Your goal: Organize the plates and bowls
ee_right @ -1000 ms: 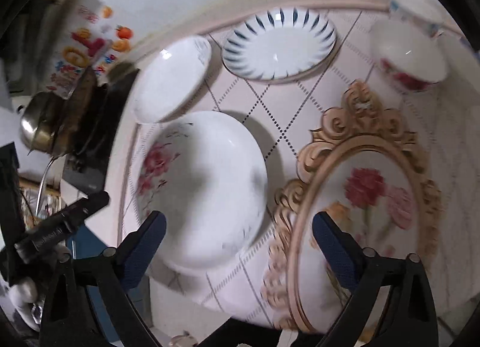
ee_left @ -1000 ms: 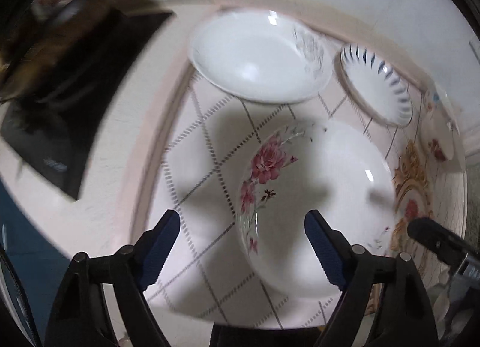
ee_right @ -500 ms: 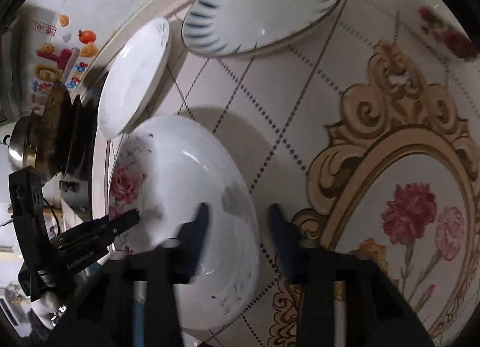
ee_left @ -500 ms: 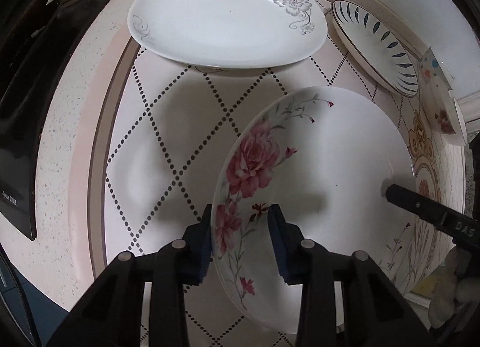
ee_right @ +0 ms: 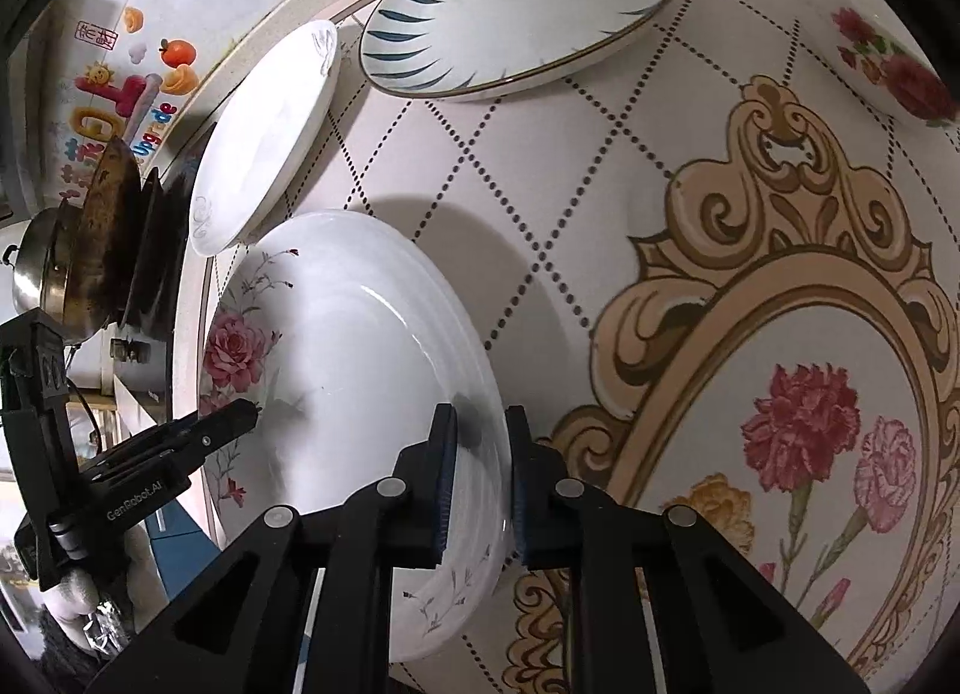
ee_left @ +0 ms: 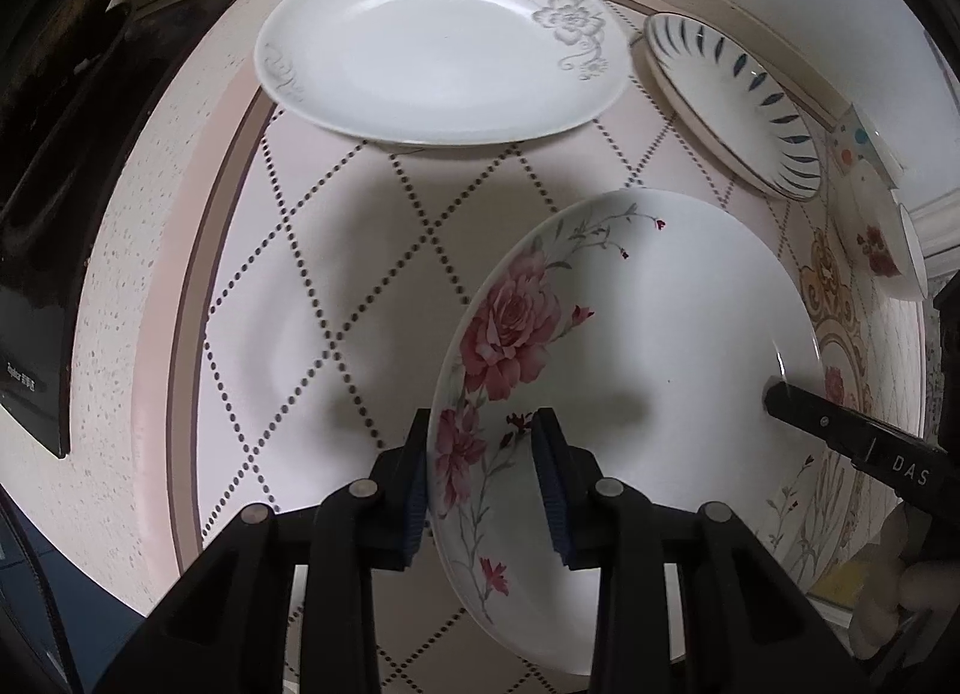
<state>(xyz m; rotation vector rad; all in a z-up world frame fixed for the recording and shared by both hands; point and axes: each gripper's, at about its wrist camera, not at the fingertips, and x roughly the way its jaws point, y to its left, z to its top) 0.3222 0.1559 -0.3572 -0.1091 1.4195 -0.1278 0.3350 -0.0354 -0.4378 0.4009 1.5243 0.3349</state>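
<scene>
A large white plate with pink roses (ee_left: 660, 334) lies on the diamond-patterned tablecloth (ee_left: 336, 274). My left gripper (ee_left: 483, 478) is shut on the rim beside the roses, one pad under it and one on its face. My right gripper (ee_right: 480, 472) holds the opposite rim of the same plate (ee_right: 360, 346). Its jaws are closing, and both pads touch the rim. Each gripper shows in the other's view: the right gripper's tip (ee_left: 840, 430) and the left gripper's tip (ee_right: 228, 424).
Behind stand a white plate with a grey flower (ee_left: 432, 46), a blue-striped plate (ee_left: 732, 100) and a small red-flowered bowl (ee_left: 882, 238). A black cooktop (ee_left: 78, 154) and a metal pot (ee_right: 42, 274) are at the left. The cloth's carnation medallion (ee_right: 810, 424) lies to the right.
Both grippers came down over the rose plate and went from wide open to closed on its opposite rims. The right gripper sank closer to the table.
</scene>
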